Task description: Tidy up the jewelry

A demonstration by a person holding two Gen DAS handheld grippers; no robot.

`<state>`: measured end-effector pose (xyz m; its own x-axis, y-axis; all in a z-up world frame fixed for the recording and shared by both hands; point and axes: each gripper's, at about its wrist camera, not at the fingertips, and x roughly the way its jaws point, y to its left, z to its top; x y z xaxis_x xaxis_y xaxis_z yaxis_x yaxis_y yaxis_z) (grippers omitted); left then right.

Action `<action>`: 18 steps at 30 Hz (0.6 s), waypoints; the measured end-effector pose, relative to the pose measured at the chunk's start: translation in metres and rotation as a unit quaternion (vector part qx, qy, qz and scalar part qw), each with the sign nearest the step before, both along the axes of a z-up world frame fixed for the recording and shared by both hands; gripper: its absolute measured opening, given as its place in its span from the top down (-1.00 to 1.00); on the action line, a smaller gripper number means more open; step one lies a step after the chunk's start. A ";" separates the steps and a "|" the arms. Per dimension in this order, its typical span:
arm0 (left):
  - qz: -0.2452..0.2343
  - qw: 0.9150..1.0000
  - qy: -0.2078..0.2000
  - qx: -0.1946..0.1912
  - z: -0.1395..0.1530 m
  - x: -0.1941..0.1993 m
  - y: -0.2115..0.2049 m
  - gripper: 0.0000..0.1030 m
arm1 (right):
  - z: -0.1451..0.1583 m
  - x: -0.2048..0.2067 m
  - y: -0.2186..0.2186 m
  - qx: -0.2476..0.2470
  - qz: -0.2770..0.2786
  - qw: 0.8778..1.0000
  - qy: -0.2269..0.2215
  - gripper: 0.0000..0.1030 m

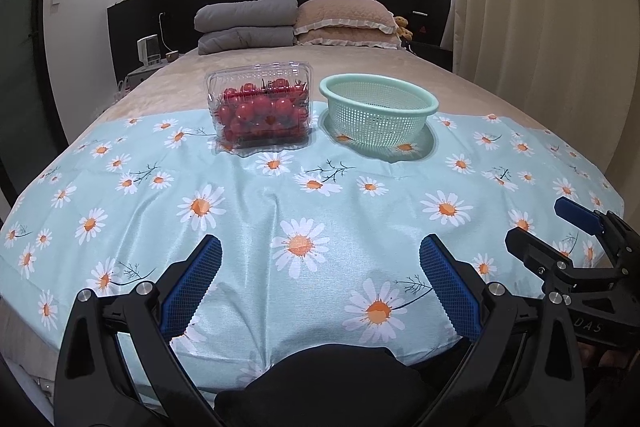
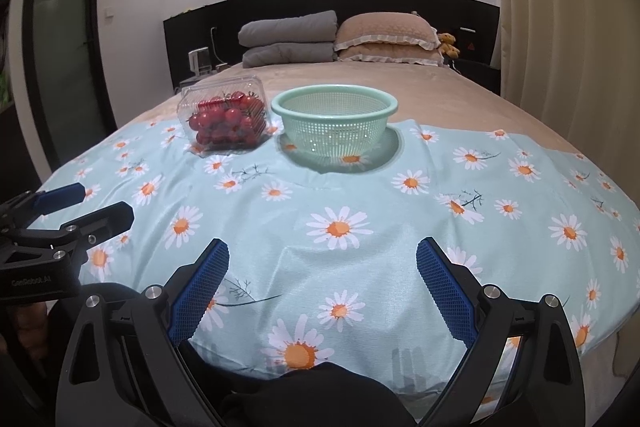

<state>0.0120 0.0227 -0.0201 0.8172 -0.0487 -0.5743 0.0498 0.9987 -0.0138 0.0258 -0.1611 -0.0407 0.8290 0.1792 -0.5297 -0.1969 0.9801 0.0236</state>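
Nothing begun, no jewelry visible: clear plastic box of red cherry tomatoes [image 1: 259,111] beside empty green plastic colander [image 1: 378,107] mid-bed; both grippers' jaws apart, empty.

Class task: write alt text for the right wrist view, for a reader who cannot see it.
An open right gripper hovers over a daisy-print cloth on a bed. Farther off, a closed clear box of cherry tomatoes sits left of an empty green colander; the left gripper shows at the left edge.

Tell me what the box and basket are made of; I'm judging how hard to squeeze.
Box: thin clear plastic, glossy; the tomatoes show through and its ribs catch glints. Basket: mint plastic, matte, with moulded mesh holes; probably stiffer.
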 end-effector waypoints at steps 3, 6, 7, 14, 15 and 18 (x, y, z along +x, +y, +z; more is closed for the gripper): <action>0.003 1.000 0.004 0.004 -0.001 0.001 -0.001 -0.89 | 0.000 0.000 0.000 0.001 0.000 1.000 0.000 -0.76; 0.003 1.000 0.006 0.004 -0.001 0.001 -0.001 -0.89 | 0.000 0.000 0.000 0.001 0.000 1.000 0.001 -0.76; 0.004 1.000 0.006 0.004 -0.001 0.001 -0.001 -0.89 | 0.000 0.000 0.000 0.001 0.000 1.000 0.000 -0.76; 0.003 1.000 0.007 0.002 -0.001 0.002 -0.002 -0.89 | 0.000 0.000 0.000 0.002 0.001 1.000 0.000 -0.76; 0.002 1.000 0.007 0.002 -0.002 0.002 -0.003 -0.89 | 0.000 0.000 0.001 0.002 0.001 1.000 0.000 -0.76; 0.000 1.000 0.008 0.002 -0.002 0.002 -0.004 -0.89 | 0.000 0.000 0.000 0.002 0.001 1.000 0.000 -0.76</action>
